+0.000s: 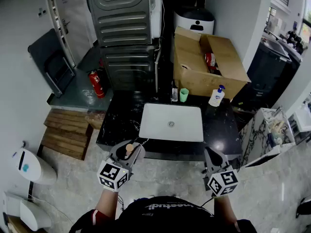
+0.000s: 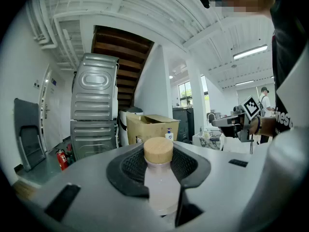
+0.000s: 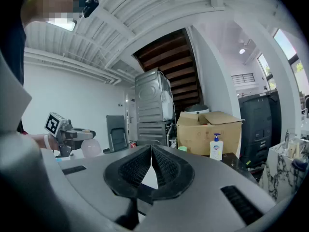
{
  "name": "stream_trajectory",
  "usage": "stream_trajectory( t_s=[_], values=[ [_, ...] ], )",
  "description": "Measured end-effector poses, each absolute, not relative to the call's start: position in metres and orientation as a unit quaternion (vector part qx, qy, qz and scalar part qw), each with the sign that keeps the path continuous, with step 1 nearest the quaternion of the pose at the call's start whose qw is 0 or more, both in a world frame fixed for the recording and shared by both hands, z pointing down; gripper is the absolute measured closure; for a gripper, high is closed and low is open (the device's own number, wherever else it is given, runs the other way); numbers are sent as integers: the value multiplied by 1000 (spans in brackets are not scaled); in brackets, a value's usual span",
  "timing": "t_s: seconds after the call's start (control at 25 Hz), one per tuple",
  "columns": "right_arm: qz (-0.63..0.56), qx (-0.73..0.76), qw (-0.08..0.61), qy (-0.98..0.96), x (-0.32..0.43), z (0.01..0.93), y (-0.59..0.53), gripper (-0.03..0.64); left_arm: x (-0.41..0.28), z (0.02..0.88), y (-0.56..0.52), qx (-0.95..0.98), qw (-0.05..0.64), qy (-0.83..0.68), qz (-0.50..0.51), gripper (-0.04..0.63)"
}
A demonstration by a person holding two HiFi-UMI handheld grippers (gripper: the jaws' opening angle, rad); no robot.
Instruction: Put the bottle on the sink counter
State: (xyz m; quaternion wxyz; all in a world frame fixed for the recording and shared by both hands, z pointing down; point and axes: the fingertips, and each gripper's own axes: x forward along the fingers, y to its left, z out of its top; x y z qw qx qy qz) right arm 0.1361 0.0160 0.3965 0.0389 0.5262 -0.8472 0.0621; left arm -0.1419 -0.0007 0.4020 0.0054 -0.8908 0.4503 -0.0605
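A small pale translucent bottle [image 2: 159, 187] with a round tan cap [image 2: 158, 150] stands upright between the dark pads of my left gripper [image 2: 159, 166], which is shut on its body. In the head view that gripper [image 1: 130, 147] hovers just in front of the black sink counter [image 1: 119, 123], left of the white basin [image 1: 171, 123], with the cap [image 1: 129, 148] showing. My right gripper [image 1: 212, 154] is at the counter's front right corner. Its pads [image 3: 164, 166] meet with nothing between them. From the right gripper view the left gripper [image 3: 67, 132] and bottle [image 3: 91, 148] show at the left.
At the back of the counter stand a small glass bottle [image 1: 174, 94], a green cup [image 1: 183, 95] and a soap pump bottle [image 1: 216, 96]. Behind is an open cardboard box [image 1: 206, 62]. A grey stacked appliance [image 1: 124, 33], a fire extinguisher [image 1: 96, 84] and wooden pallets [image 1: 68, 132] lie left.
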Motion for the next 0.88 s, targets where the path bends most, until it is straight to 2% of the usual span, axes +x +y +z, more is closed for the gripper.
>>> stream_trajectory(
  t_s=[0.88],
  values=[
    [58,516,35,-854,136,393,15,577,-140,403,-5,-891,-1,451,-60,469]
  ],
)
